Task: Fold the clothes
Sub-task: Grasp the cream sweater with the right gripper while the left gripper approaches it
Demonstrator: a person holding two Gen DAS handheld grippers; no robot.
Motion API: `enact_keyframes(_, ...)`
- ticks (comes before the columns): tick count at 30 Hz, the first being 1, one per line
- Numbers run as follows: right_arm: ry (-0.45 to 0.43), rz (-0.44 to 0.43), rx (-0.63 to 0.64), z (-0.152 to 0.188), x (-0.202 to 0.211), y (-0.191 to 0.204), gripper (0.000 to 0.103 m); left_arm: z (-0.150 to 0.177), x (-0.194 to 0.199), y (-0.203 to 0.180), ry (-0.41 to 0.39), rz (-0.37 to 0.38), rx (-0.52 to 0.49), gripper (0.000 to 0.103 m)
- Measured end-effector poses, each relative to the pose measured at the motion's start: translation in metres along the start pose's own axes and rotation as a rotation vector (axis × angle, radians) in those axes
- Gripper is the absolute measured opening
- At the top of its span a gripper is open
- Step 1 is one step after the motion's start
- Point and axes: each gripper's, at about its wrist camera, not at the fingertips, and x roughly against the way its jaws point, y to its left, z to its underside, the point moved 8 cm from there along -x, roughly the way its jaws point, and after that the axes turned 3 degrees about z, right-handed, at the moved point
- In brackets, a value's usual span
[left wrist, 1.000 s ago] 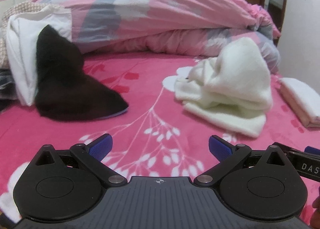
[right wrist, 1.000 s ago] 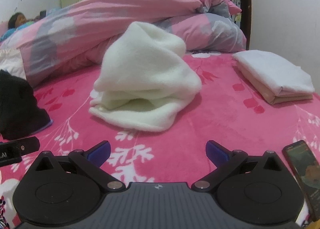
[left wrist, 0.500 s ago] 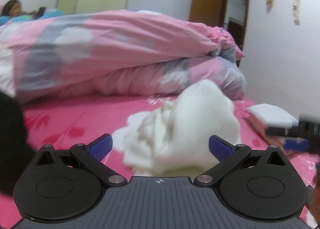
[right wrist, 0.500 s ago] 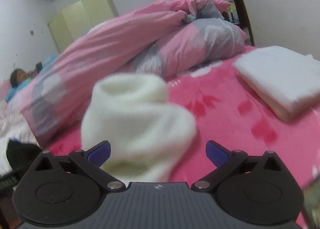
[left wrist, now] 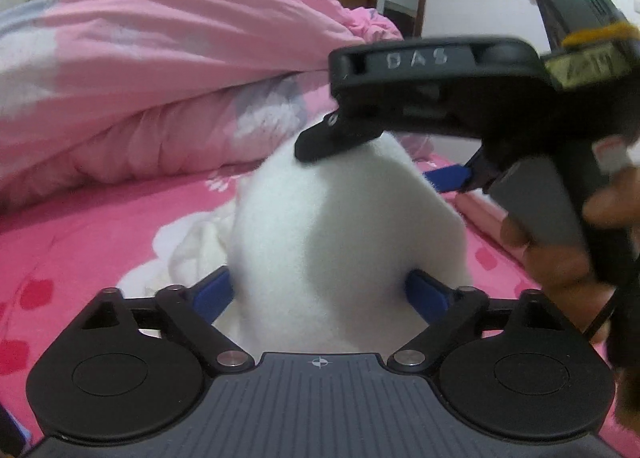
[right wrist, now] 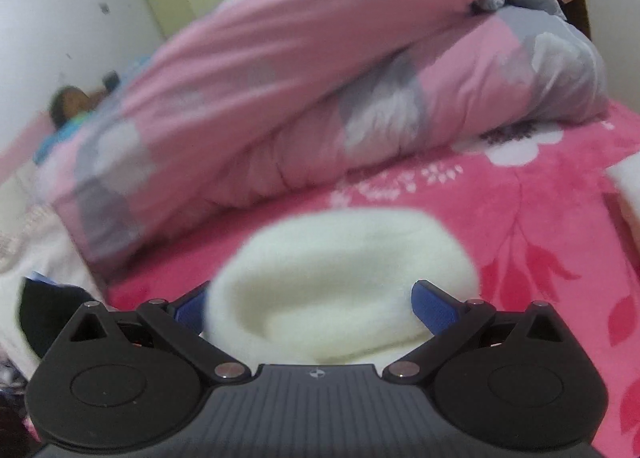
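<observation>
1. Sweater [left wrist: 344, 242], the white fleecy one, now fills the middle of both wrist views; a second ago it lay well ahead on the pink bedsheet [left wrist: 80, 242], so you have brought both tools right up to it.
2. Your left gripper [left wrist: 320, 294] has the sweater's bulk between its blue pads, and its jaws are closing from fully wide. The pads sit at the fabric's edges, but a firm pinch does not show yet.
3. Your right gripper [right wrist: 316, 304] stands wide, nothing held, with the sweater's rounded top between its fingers. In the left view it crosses from 3 o'clock over the mound.
4. Judged from this, you are at the pick-up stage: folding is not yet begun, the sweater is still a lump.
5. The quilt [right wrist: 320, 78] lies at 12 o'clock and a folded pile [right wrist: 626, 186] at 3 o'clock, both clear of your reach.
</observation>
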Motion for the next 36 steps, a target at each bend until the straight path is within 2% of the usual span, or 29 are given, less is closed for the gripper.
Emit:
enact_keyframes(2, -0.003, -0.007, 0.012, 0.005, -0.001, 0.003, 0.103, 0.001, 0.004, -0.002, -0.004, 0.0, -0.003, 0.079)
enact_keyframes(3, -0.001, -0.013, 0.015, 0.007, 0.001, 0.005, 0.1, 0.002, 0.007, -0.004, -0.008, -0.003, -0.01, 0.072)
enact_keyframes(5, 0.005, -0.038, 0.017, 0.011, 0.007, 0.008, 0.084, 0.0, 0.01, -0.009, -0.008, -0.009, -0.038, 0.065)
enact_keyframes(7, 0.014, -0.069, 0.017, 0.014, 0.015, 0.013, 0.056, 0.002, 0.016, -0.016, 0.001, -0.016, -0.075, 0.057)
enact_keyframes(9, 0.018, -0.085, 0.034, 0.016, 0.026, 0.021, 0.039, 0.003, 0.02, -0.021, 0.006, -0.013, -0.107, 0.053)
enact_keyframes(12, 0.006, -0.067, 0.079, 0.027, 0.044, 0.03, 0.029, 0.01, 0.028, -0.028, 0.025, 0.006, -0.137, 0.048)
enact_keyframes(17, 0.015, -0.104, 0.088, 0.062, 0.083, 0.035, 0.021, 0.037, 0.056, -0.042, 0.076, 0.056, -0.179, 0.041)
enact_keyframes(22, 0.021, -0.142, 0.032, 0.113, 0.124, 0.024, 0.018, 0.068, 0.097, -0.046, 0.142, 0.16, -0.147, 0.038)
enact_keyframes(25, 0.033, -0.133, -0.03, 0.146, 0.133, 0.009, 0.016, 0.076, 0.125, -0.038, 0.145, 0.178, -0.106, 0.039)
enact_keyframes(29, 0.052, -0.121, -0.121, 0.184, 0.135, -0.013, 0.012, 0.07, 0.155, -0.025, 0.089, 0.152, -0.048, 0.046)
enact_keyframes(32, 0.044, -0.115, -0.181, 0.2, 0.138, -0.023, 0.012, 0.055, 0.153, -0.013, 0.049, 0.083, -0.036, 0.052)
enact_keyframes(36, 0.032, -0.089, -0.182, 0.211, 0.153, -0.022, 0.013, 0.042, 0.13, -0.004, 0.027, 0.056, 0.009, 0.061)
